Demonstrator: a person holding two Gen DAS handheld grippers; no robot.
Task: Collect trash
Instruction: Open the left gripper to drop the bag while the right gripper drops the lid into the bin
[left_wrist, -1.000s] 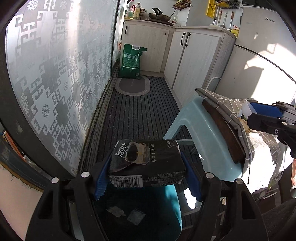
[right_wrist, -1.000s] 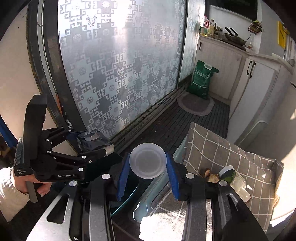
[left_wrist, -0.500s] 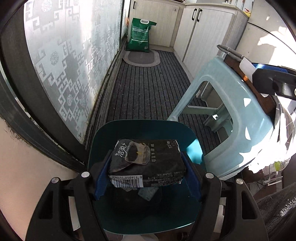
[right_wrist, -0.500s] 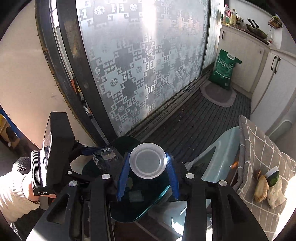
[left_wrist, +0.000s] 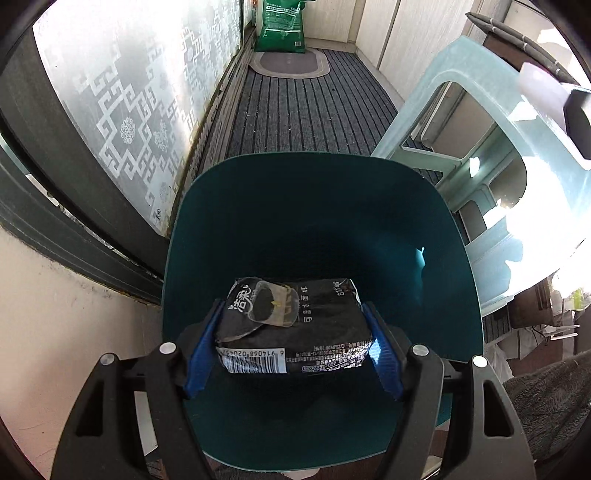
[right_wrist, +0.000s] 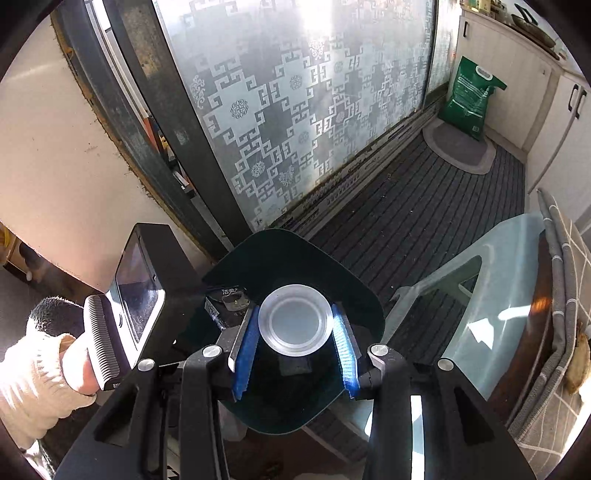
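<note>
A dark teal trash bin (left_wrist: 458, 258) stands on the floor beside the sliding door. My left gripper (left_wrist: 293, 334) is shut on a black tissue packet (left_wrist: 295, 328) and holds it over the bin's opening. My right gripper (right_wrist: 294, 328) is shut on a clear plastic cup (right_wrist: 294, 325), seen bottom first, also over the bin (right_wrist: 369, 306). In the right wrist view the tissue packet (right_wrist: 229, 299) and the left gripper's body show just left of the cup.
A frosted patterned sliding door (left_wrist: 140, 92) runs along the left. A pale blue plastic stool (left_wrist: 517, 155) stands right of the bin, with a checked cloth (right_wrist: 569, 295) and food scraps on it. A green bag (left_wrist: 282, 26) and a grey mat (left_wrist: 290, 64) lie farther down the ribbed floor.
Both grippers have moved down and in over the teal bin, still holding the packet and the cup. The bin fills more of both views.
</note>
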